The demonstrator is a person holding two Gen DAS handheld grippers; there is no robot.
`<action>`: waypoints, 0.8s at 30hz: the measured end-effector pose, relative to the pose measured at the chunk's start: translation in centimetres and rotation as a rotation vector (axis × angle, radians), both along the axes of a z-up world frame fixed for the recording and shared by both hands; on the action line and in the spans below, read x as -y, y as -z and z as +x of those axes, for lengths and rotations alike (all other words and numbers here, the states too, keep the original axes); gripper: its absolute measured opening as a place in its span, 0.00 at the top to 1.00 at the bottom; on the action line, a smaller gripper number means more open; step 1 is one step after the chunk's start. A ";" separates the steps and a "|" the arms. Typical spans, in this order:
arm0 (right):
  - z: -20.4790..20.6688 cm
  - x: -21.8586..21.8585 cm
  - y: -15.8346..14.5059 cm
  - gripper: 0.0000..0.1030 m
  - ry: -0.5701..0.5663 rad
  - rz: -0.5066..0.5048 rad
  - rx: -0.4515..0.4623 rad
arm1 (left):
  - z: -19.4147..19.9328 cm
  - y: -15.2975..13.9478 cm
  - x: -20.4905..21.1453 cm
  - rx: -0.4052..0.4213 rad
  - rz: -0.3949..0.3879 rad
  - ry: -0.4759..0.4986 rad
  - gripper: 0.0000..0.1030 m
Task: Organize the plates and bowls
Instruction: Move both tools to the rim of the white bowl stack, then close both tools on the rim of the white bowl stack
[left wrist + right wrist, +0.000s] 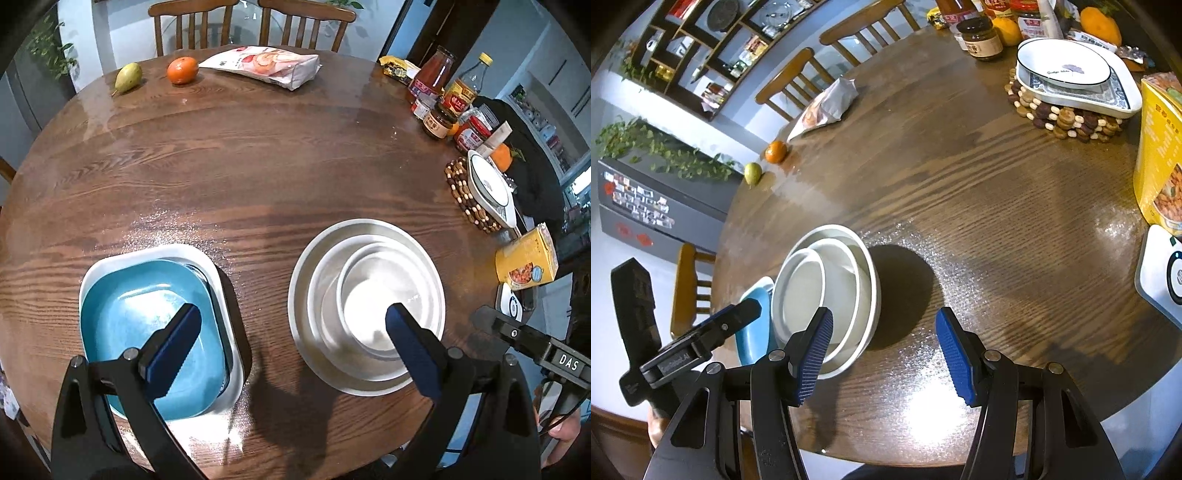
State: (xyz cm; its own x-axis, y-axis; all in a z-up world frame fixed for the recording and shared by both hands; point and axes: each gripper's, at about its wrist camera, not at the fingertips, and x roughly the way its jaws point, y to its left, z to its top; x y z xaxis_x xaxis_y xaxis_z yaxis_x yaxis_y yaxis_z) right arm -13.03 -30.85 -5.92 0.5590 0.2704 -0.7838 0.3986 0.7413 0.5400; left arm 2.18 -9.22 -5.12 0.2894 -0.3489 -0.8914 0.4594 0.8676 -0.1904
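A blue square plate (140,310) lies inside a white square dish (155,253) at the near left of the round wooden table (258,166). To its right stand three nested white bowls (373,291). My left gripper (293,312) hovers above both, open wide, one finger over the blue plate and the other over the bowls. In the right wrist view the bowls (827,284) sit just left of my right gripper (884,319), which is open with only bare table between its fingers. A black-rimmed oval plate (1067,66) rests in a patterned dish on a beaded trivet (1067,122).
A pear (127,76), an orange (182,69) and a snack bag (266,66) lie at the far edge, in front of two chairs. Jars and bottles (443,99) crowd the right edge, with a yellow box (526,264) and a white device (1163,273) near it.
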 end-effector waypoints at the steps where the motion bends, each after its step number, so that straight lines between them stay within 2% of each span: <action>1: 0.1 0.1 0.1 0.42 0.002 0.002 0.000 | 0.0 0.0 0.0 -0.002 -0.002 -0.003 0.04; 8: 1.0 -0.1 0.7 0.42 -0.024 0.018 -0.003 | 0.6 0.8 -0.6 -0.053 -0.033 -0.039 0.09; 13: 1.6 0.1 1.1 0.42 -0.023 0.037 0.002 | 1.4 1.1 -1.2 -0.103 -0.074 -0.083 0.20; 14: 1.7 0.1 1.1 0.43 -0.024 0.036 0.003 | 1.4 1.1 -1.2 -0.109 -0.078 -0.088 0.23; 19: 2.3 0.0 1.9 0.55 -0.035 0.082 -0.002 | 1.8 1.6 -1.3 -0.135 -0.082 -0.107 0.24; 21: 2.2 0.0 2.0 0.55 -0.036 0.080 -0.005 | 1.9 1.6 -1.5 -0.133 -0.085 -0.109 0.32; 24: 2.3 0.0 2.1 0.63 -0.036 0.086 -0.006 | 2.2 1.7 -1.6 -0.134 -0.076 -0.114 0.35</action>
State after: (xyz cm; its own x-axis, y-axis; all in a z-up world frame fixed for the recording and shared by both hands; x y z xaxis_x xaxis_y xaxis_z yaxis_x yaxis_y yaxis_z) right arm -10.75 -30.90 -8.02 0.5427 0.3566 -0.7605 0.3760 0.7065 0.5996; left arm 4.37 -7.63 -6.79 0.2116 -0.3882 -0.8970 0.3253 0.8934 -0.3099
